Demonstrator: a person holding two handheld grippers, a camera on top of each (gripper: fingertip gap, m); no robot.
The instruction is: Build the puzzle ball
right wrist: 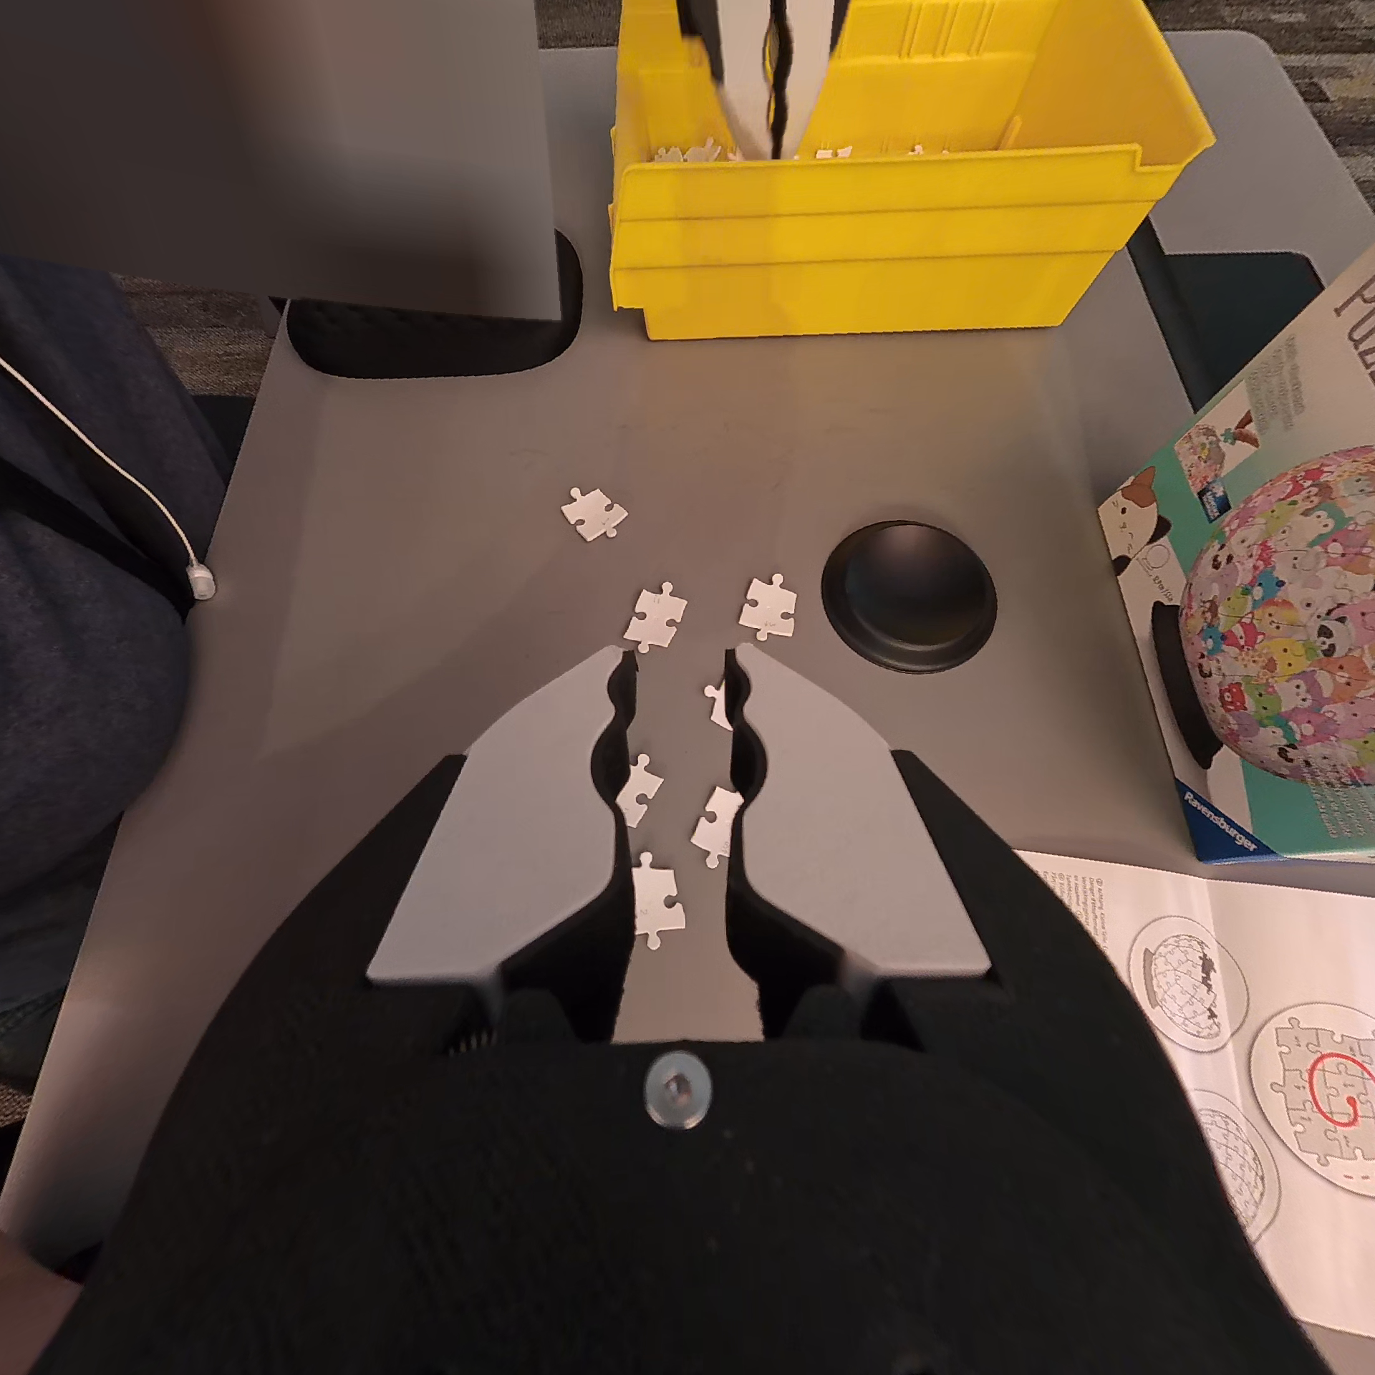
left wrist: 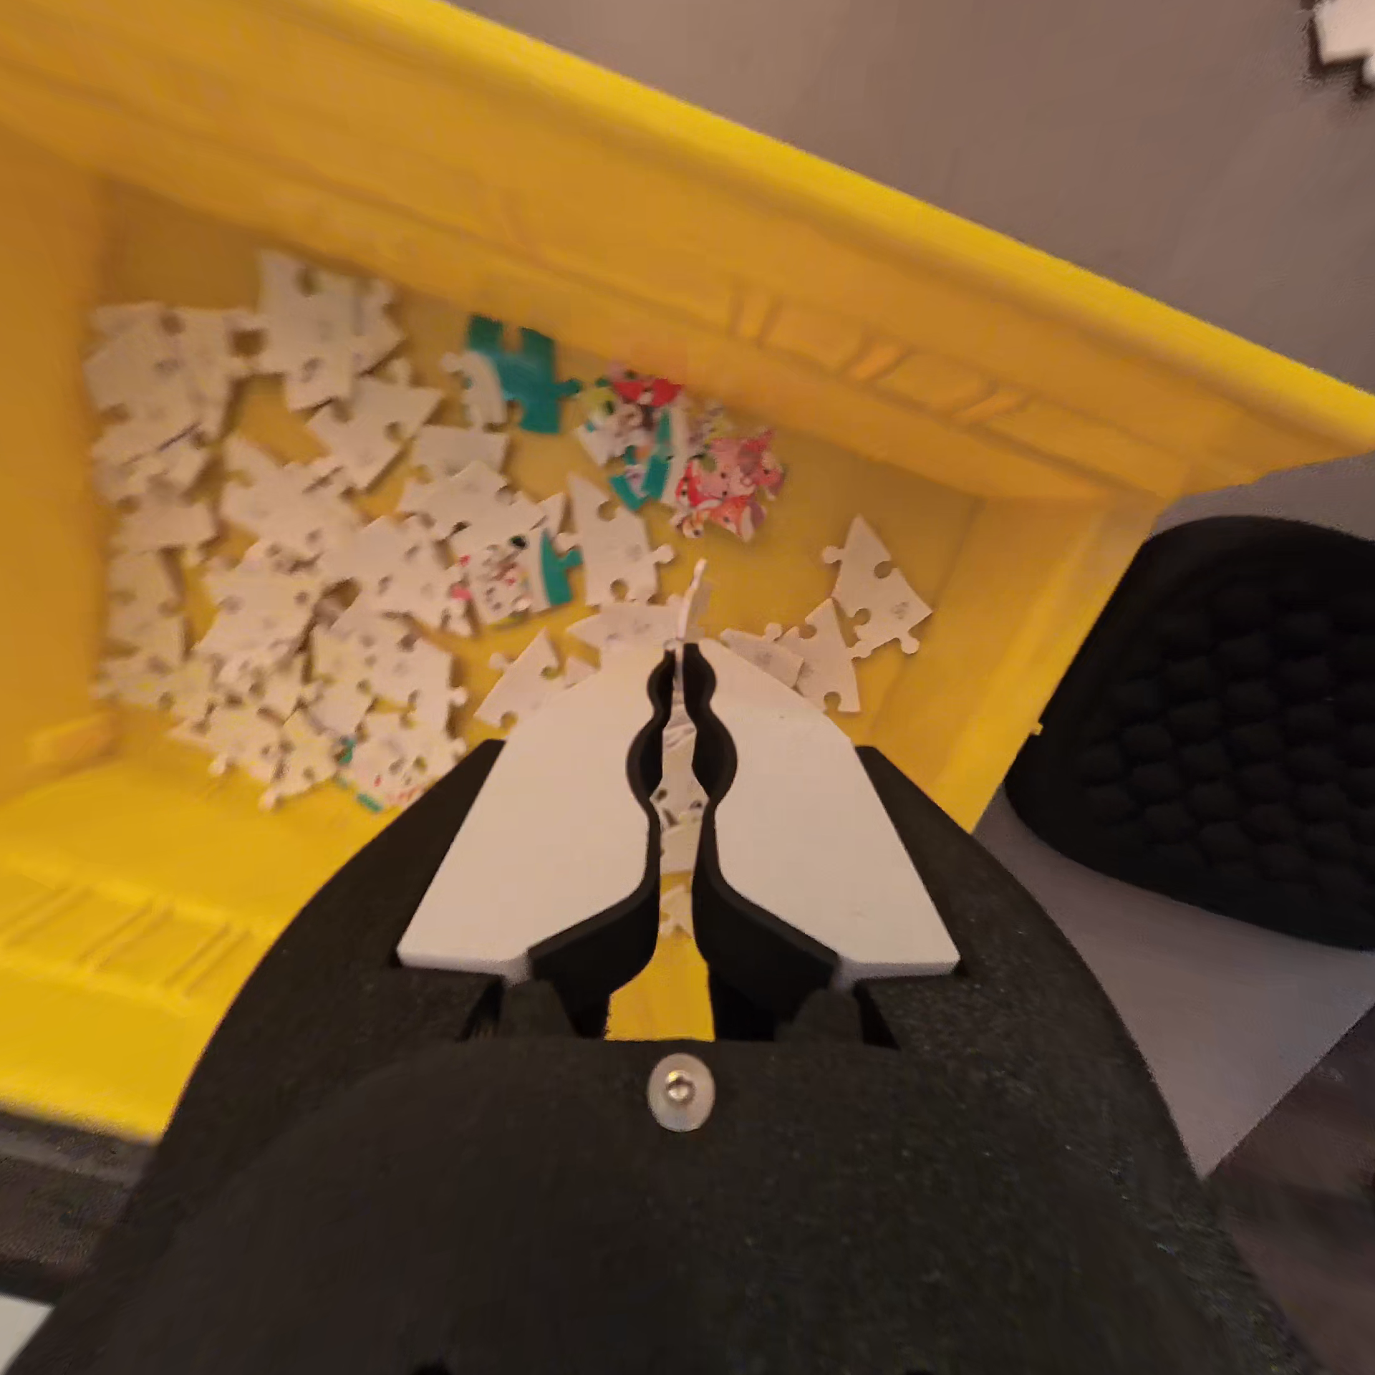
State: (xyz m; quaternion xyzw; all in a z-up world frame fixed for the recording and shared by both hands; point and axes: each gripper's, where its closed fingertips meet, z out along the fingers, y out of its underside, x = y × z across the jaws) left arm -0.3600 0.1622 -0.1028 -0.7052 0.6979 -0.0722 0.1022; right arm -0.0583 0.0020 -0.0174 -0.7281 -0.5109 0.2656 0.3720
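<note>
My left gripper (left wrist: pixel 681 653) is inside the yellow bin (left wrist: pixel 670 245) and is shut on a white puzzle piece (left wrist: pixel 696 595), which stands edge-on out of the fingertips. Many loose pieces (left wrist: pixel 297 565), mostly white side up, lie on the bin floor, with a few colourful ones (left wrist: pixel 699 461). In the right wrist view the left gripper (right wrist: pixel 774 82) reaches down into the bin (right wrist: pixel 856 253). My right gripper (right wrist: pixel 681 655) is open and empty above the grey table (right wrist: pixel 446 461). Several white pieces lie under it, such as two by its tips (right wrist: pixel 656 617) (right wrist: pixel 768 609).
A black round stand (right wrist: pixel 909 597) sits right of the loose pieces. The puzzle box (right wrist: pixel 1280 595) and an instruction sheet (right wrist: pixel 1265 1042) lie at the right. A black padded object (left wrist: pixel 1228 744) lies beside the bin. A person's dark sleeve (right wrist: pixel 74 595) is at the left. My right fingertips sit around 35 cm from my left ones.
</note>
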